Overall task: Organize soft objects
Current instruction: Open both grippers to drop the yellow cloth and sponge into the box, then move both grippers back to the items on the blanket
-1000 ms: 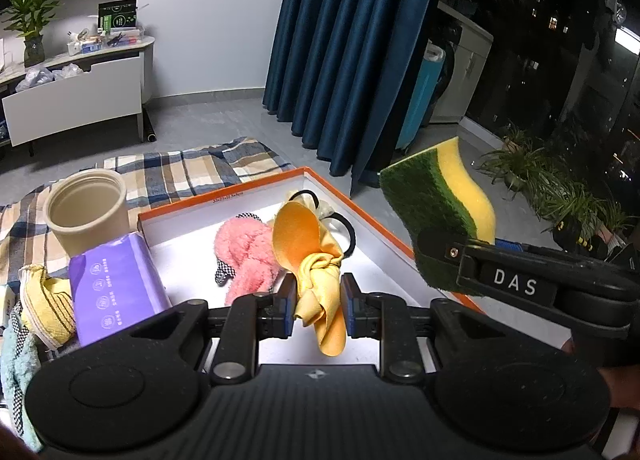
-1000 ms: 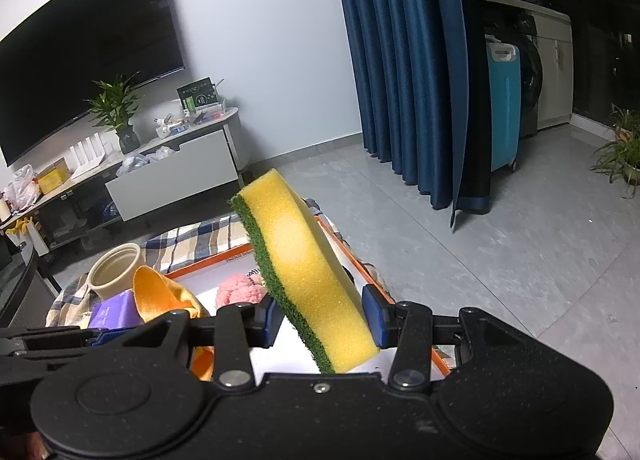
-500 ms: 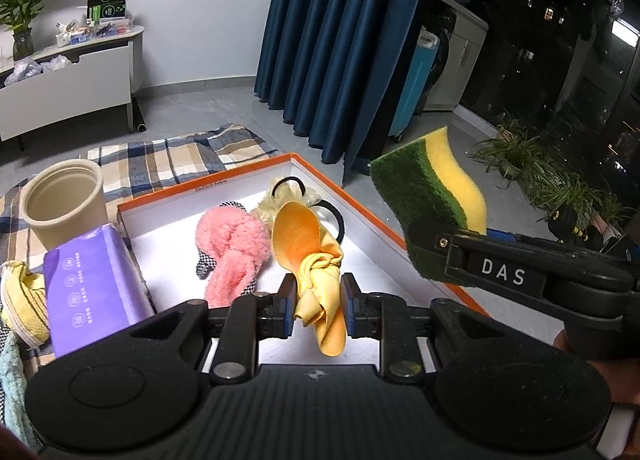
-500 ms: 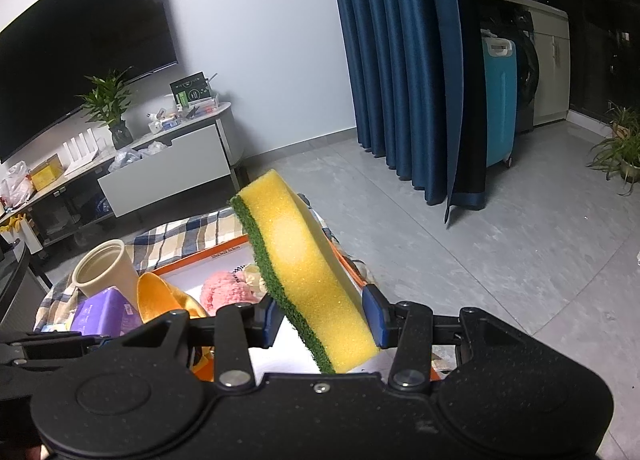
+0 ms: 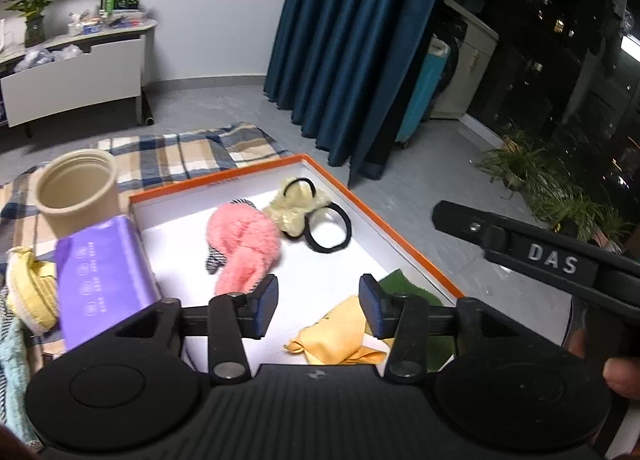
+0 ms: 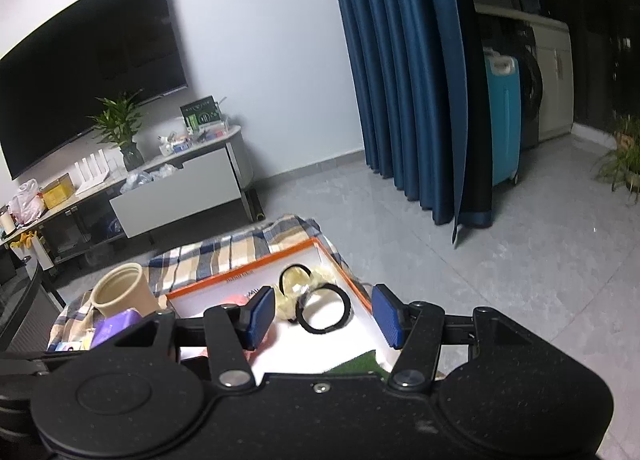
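Note:
An orange-rimmed white box (image 5: 416,248) lies on a plaid cloth. In it are a pink fluffy item (image 5: 244,244), a cream scrunchie (image 5: 296,207), a black hair tie (image 5: 328,227), a yellow cloth (image 5: 340,336) and the green face of a sponge (image 5: 404,290). My left gripper (image 5: 318,306) is open and empty above the yellow cloth. My right gripper (image 6: 324,318) is open and empty above the box (image 6: 248,276); the sponge's green face (image 6: 352,364) shows just under it. The right gripper's finger (image 5: 520,248) reaches in at the right of the left wrist view.
A beige cup (image 5: 78,191), a purple tissue pack (image 5: 104,276) and a yellow towel (image 5: 30,292) lie left of the box on the plaid cloth (image 5: 180,151). Blue curtains (image 6: 408,79), a TV stand (image 6: 176,183) and grey floor lie beyond.
Both grippers have opened. The yellow cloth and the sponge have dropped out of them into the near end of the box.

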Available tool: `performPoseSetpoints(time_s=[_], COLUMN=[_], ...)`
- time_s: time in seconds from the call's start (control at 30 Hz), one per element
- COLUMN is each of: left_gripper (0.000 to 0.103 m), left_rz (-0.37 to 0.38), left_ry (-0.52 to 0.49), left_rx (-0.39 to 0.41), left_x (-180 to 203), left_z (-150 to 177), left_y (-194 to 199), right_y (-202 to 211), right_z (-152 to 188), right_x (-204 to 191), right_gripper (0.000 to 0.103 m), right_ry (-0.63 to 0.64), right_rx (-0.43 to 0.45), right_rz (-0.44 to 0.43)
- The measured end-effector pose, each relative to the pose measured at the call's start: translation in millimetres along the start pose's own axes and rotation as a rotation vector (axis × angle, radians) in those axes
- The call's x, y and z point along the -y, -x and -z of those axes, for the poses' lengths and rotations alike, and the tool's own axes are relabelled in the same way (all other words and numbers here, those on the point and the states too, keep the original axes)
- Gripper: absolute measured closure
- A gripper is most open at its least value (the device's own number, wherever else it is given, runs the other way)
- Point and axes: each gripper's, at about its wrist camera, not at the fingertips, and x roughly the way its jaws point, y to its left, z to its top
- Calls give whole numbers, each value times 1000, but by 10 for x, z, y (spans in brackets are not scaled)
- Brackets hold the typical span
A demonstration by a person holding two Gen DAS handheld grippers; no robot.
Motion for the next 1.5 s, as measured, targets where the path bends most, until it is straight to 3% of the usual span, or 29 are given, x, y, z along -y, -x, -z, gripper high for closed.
performPoseSetpoints(time_s=[0.33,0.8,1.5], left_gripper=[31,27,26], left_rz=[-97,-216,-285], left_ry=[18,103,231], left_rx=[71,114,143], left_x=[-155,-571,-1117], left_z=[-22,66,316], left_y=[401,830,1215], right_y=[209,251,224], right_z=[-27,36,255], right_x=[-276,-937,-1598], right_gripper=[37,37,37], right_ry=[55,153,273], right_rx=[26,2,-58], right_rz=[-56,-168,-281])
